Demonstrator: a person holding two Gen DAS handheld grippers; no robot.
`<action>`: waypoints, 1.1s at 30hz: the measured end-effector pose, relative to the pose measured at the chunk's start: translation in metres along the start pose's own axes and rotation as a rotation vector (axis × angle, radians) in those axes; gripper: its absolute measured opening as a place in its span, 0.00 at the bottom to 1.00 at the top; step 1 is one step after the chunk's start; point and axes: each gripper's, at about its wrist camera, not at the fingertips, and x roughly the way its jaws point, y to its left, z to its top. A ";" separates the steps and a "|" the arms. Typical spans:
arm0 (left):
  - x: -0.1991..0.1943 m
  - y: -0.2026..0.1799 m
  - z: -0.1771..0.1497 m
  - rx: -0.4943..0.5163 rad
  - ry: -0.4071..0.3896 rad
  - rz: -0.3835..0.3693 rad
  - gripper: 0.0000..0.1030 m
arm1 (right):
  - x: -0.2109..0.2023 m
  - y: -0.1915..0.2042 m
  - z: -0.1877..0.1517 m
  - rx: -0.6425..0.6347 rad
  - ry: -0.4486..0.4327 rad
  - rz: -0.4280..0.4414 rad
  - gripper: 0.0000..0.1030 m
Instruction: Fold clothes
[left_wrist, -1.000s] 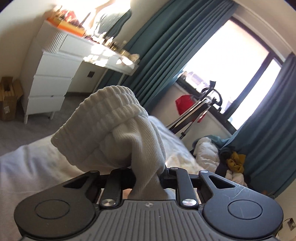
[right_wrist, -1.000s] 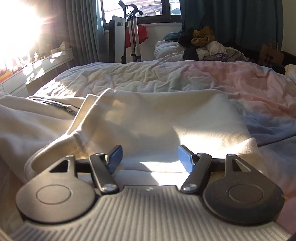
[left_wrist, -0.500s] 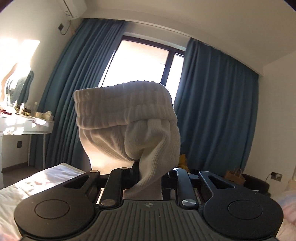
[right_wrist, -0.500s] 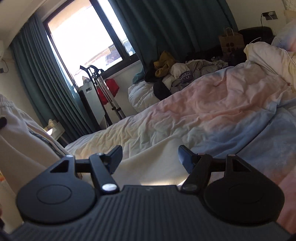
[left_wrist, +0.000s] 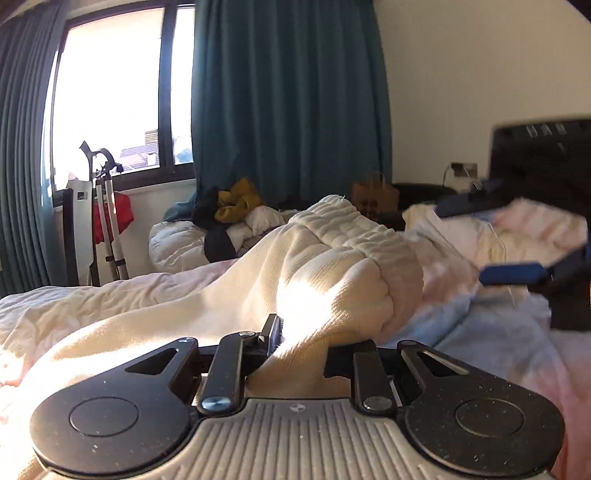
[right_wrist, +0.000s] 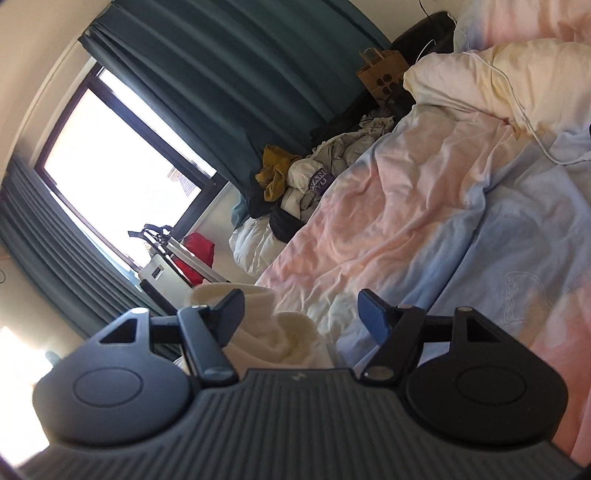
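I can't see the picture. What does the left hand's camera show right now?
The left gripper is shut on the ribbed cuff of a cream knitted garment, draped across a pink and blue bed. The right gripper, open and blurred, hovers at the right edge; a window and teal curtains lie beyond.

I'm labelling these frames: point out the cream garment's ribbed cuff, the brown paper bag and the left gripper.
ribbed cuff (left_wrist: 373, 240), left wrist view, elastic band.
brown paper bag (right_wrist: 382, 72), right wrist view, front face.
left gripper (left_wrist: 303, 341), left wrist view, between fingertips.

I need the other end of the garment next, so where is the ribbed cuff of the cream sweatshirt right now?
In the left wrist view the ribbed cuff sits centre frame, just beyond the left gripper, which is clamped on the sleeve behind it, above the pastel duvet.
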 end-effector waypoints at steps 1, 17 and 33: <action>0.003 -0.009 -0.005 0.034 0.007 -0.003 0.22 | 0.002 0.000 -0.001 0.003 0.012 0.014 0.69; -0.081 0.005 -0.068 0.357 0.039 -0.103 0.67 | 0.029 0.023 -0.007 -0.031 0.157 0.149 0.66; -0.116 0.077 -0.096 0.267 0.122 -0.117 0.49 | 0.114 0.020 0.008 -0.038 0.400 0.093 0.36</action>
